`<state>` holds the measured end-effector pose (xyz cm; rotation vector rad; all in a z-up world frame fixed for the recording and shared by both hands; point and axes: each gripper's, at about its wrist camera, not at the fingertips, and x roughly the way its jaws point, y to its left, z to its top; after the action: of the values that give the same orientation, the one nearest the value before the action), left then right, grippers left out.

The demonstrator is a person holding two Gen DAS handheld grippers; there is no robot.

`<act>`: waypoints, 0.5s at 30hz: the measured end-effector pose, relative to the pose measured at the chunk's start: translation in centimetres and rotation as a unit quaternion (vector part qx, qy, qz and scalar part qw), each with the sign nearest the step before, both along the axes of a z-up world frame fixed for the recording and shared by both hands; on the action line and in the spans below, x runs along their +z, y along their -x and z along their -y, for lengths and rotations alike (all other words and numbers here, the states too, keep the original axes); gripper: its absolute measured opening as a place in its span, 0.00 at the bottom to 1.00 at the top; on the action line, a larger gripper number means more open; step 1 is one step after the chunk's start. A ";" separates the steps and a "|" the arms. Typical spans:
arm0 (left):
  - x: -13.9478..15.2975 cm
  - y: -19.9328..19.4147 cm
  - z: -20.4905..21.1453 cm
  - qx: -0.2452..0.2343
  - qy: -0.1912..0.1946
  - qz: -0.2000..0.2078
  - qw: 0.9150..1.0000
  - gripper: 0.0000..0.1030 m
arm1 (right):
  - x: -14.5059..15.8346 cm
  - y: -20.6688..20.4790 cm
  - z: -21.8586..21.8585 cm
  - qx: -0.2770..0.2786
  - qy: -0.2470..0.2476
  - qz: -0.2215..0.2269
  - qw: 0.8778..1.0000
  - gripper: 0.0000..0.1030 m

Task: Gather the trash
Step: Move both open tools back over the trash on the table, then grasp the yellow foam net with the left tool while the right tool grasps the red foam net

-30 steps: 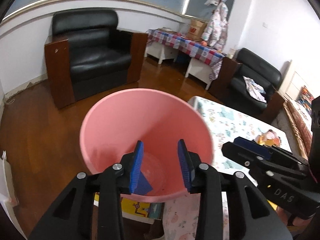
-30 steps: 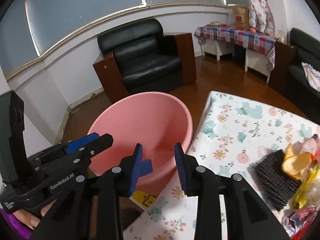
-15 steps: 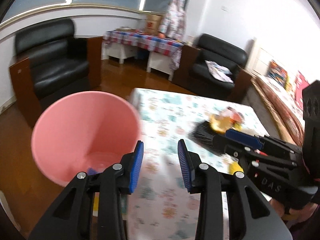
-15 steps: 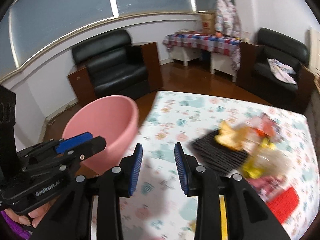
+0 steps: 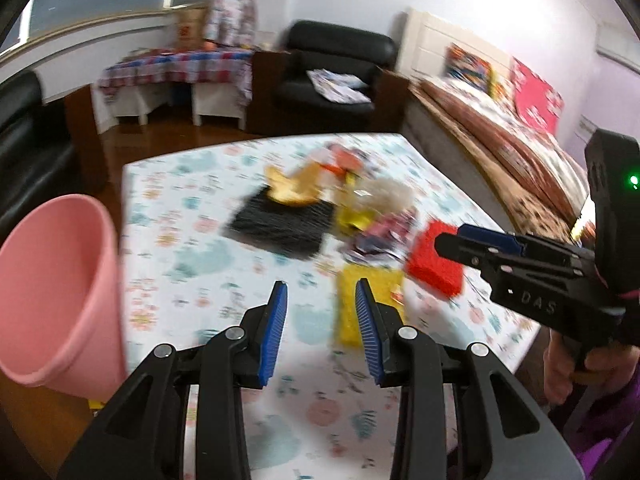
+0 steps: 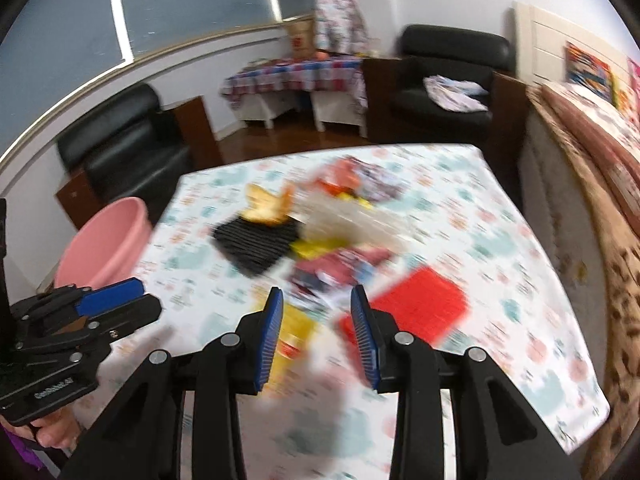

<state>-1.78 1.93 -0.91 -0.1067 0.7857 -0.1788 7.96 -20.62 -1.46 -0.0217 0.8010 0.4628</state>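
Note:
The pink bin (image 5: 60, 292) stands off the table's left edge and shows again in the right wrist view (image 6: 104, 244). On the floral tablecloth (image 5: 180, 208) lies blurred trash: a black ribbed mat (image 5: 280, 224), orange peel (image 5: 296, 188), crumpled wrappers (image 5: 380, 228), a red pad (image 5: 434, 264) and a yellow pad (image 5: 368, 300). My left gripper (image 5: 320, 292) hovers open over the cloth, just left of the yellow pad. My right gripper (image 6: 316, 296) hangs above the wrappers (image 6: 336, 272) and red pad (image 6: 416, 304). Its jaws are opening, with nothing between them.
Black armchairs (image 6: 120, 152) (image 6: 448, 76) stand beyond the table, with a low bench under a checked cloth (image 6: 296, 72) between them. A bed with a brown cover (image 5: 512, 148) runs along the table's right side. A hand (image 5: 560, 364) holds the right gripper.
Both grippers have swung right, from above the pink bin to over the trash on the table. The bin has slid to the left edge of both views. The right jaws stand slightly wider.

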 end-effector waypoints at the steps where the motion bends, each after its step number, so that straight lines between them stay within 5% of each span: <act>1: -0.3 -0.1 0.7 -0.011 -0.004 -0.005 1.000 0.35 | -0.4 0.0 1.1 -0.014 0.001 -0.005 1.000 0.37; 8: -2.6 -1.2 3.7 -0.054 -0.027 -0.047 0.997 0.35 | -2.4 -0.9 4.8 -0.067 -0.016 -0.044 0.997 0.40; 15: -4.6 -2.6 4.3 -0.043 -0.051 -0.081 0.995 0.35 | -3.7 -1.8 5.3 -0.081 -0.018 -0.067 0.994 0.45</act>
<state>0.82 -2.41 -5.47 0.0094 0.9598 -0.2143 9.79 -25.90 -5.17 0.1096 0.9188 0.3270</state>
